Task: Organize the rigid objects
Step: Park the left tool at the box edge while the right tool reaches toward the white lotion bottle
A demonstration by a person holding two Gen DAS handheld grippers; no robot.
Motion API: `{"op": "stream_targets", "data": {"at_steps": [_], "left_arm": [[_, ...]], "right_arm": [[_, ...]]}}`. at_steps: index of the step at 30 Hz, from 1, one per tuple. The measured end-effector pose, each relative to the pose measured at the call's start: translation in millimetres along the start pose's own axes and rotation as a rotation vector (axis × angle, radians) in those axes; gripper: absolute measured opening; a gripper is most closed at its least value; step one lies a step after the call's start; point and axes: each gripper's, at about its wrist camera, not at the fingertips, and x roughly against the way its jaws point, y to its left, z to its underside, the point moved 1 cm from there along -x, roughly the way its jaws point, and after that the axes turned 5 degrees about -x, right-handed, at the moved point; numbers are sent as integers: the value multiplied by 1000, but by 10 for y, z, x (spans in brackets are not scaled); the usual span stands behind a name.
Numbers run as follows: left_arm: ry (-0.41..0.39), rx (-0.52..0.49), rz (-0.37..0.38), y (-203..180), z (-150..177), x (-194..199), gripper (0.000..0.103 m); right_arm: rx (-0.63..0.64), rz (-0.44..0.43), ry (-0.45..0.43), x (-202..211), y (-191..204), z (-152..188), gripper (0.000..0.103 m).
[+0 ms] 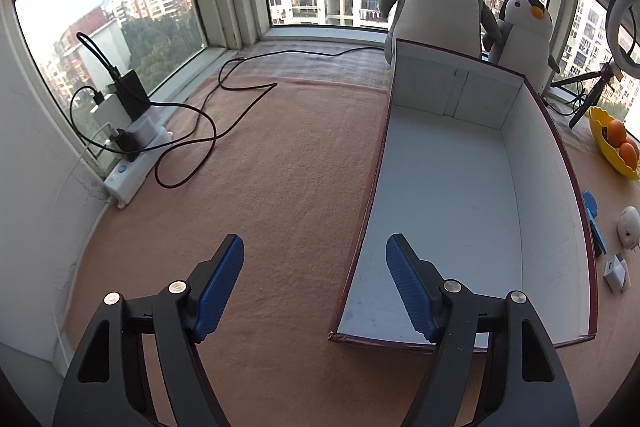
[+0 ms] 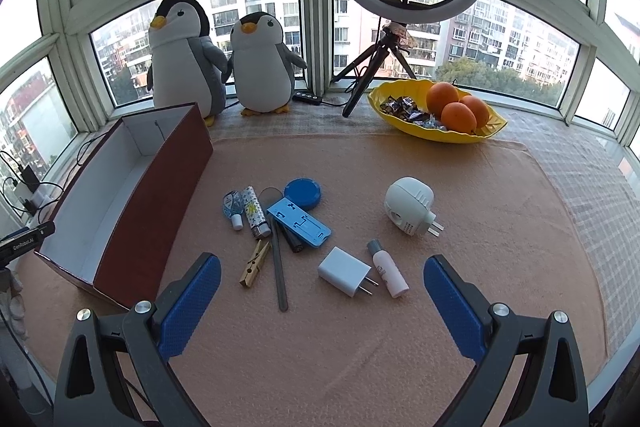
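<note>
Mat [image 2: 360, 347]: I see a peach cloth covering the window ledge, giving everything one flat work surface
Box [image 2: 120, 195]: empty, white inside and dark red outside, open top up; its long axis runs away from me toward the window, and I judge it is the bin meant for the loose items, set just left of them for short carries
Left gripper [image 1: 316, 283]: I hold it spread wide and empty over the box's near left corner, one finger above the mat, the other above the box floor
Right gripper [image 2: 320, 299]: also gaping wide, holding nothing, aimed at the cluster of small things
Camera plug unit [image 2: 410, 205]: white, rounded, on its side, prongs pointing right
Blue stand [image 2: 298, 223]: flat, long axis slanting from far left to near right, lying over a dark item
Blue lid [image 2: 303, 193]: round, touching the stand's far end
Nail file [image 2: 279, 267]: long and thin, running nearly straight toward me
White charger [image 2: 346, 271]: nearest my right claw, prongs pointing right and toward me; I judge it the easiest first pick
Tube [image 2: 388, 269]: just beside the charger, grey cap away from me
Clothespin [image 2: 254, 263]: wooden, slanted, beside the file
</note>
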Motion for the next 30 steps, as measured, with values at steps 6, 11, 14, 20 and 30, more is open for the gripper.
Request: {"op": "stream_targets", "data": {"at_steps": [6, 11, 14, 20, 30], "left_arm": [[11, 2, 9, 1, 4, -68, 45], [11, 3, 37, -22, 10, -96, 34], [11, -6, 41, -62, 15, -99, 26], [23, -6, 56, -97, 44, -144, 15], [29, 0, 55, -113, 73, -161, 14]], "right_arm": [[-13, 8, 11, -22, -50, 24, 100], [-23, 18, 12, -27, -95, 30, 100], [-30, 28, 14, -39, -144, 29, 100], [-76, 59, 26, -81, -383, 44, 100], [-126, 133, 75, -367, -819, 65, 100]]}}
